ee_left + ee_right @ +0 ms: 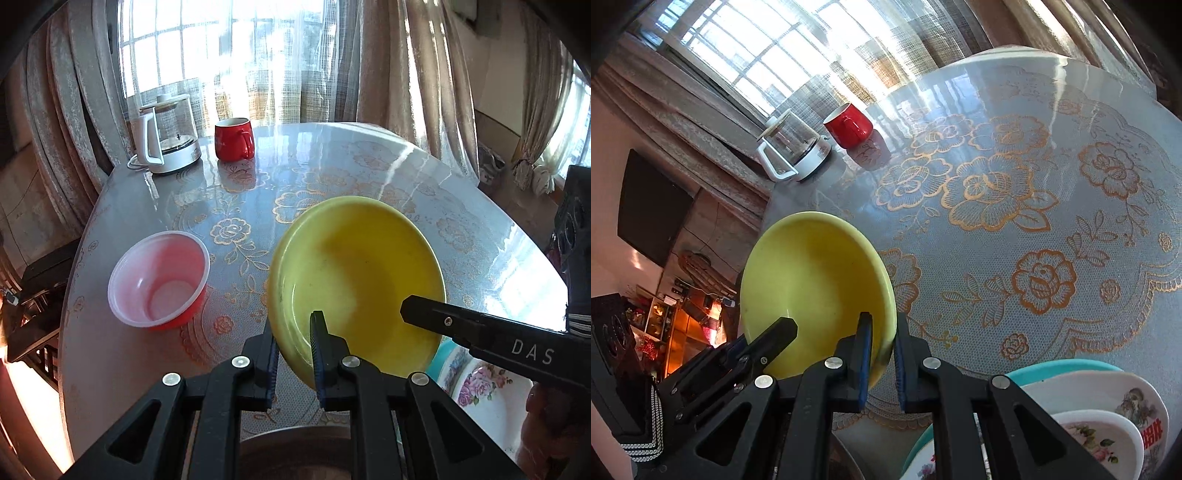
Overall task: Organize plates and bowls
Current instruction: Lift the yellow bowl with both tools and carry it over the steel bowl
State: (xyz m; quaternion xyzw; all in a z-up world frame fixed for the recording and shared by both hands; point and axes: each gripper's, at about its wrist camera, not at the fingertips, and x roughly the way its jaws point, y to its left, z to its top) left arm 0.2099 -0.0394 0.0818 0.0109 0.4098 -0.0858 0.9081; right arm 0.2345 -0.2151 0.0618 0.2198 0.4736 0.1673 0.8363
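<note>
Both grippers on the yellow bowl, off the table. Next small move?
Probably carry the yellow bowl level toward the stacked plates near the table's front edge. The left gripper and right gripper each pinch opposite rims, so they should move together, keeping their spacing.

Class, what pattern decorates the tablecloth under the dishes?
Gold-outlined roses and leaves on a grey tablecloth, clearest in the right wrist view.

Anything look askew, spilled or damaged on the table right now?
Nothing spilled or broken. The one oddity: the yellow bowl is tipped steeply, held off the table by both the left gripper and right gripper on opposite rims. The red bowl sits upright.
</note>
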